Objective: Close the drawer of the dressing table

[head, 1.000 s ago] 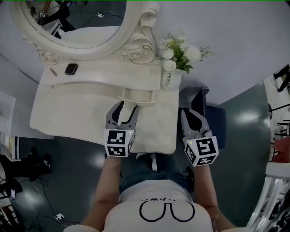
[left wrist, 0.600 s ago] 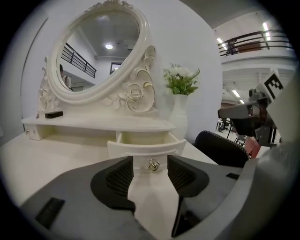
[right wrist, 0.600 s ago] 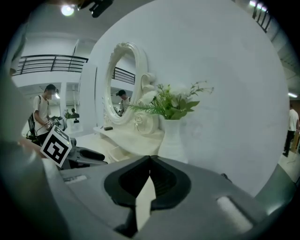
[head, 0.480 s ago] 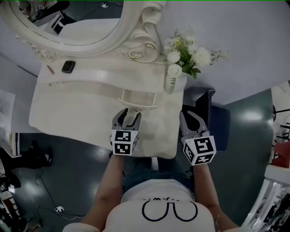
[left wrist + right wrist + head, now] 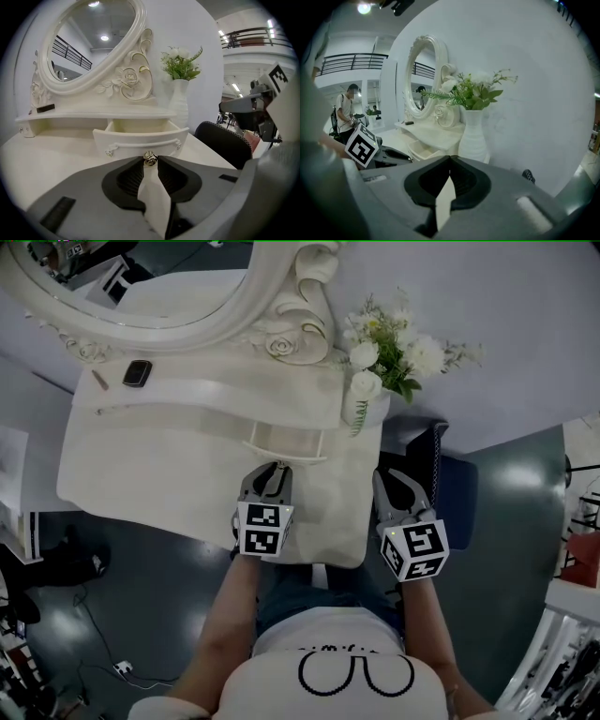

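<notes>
Noted cream curved-front drawer (image 5: 140,136) open. Only in left gripper view: left gripper (image 5: 150,163) fingers, just closing, pinching small gold rosette knob (image 5: 150,158). Right gripper (image 5: 449,159) fingers pressed together.

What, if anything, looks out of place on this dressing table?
Only the drawer stands pulled out of the dressing table, its front proud of the rest. The vase stands upright; nothing looks spilled or broken.

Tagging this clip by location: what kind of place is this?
Likely a staged set in a large hall, not a bedroom: dressing table against a bare white wall, glossy dark floor, balcony railings overhead.
</notes>
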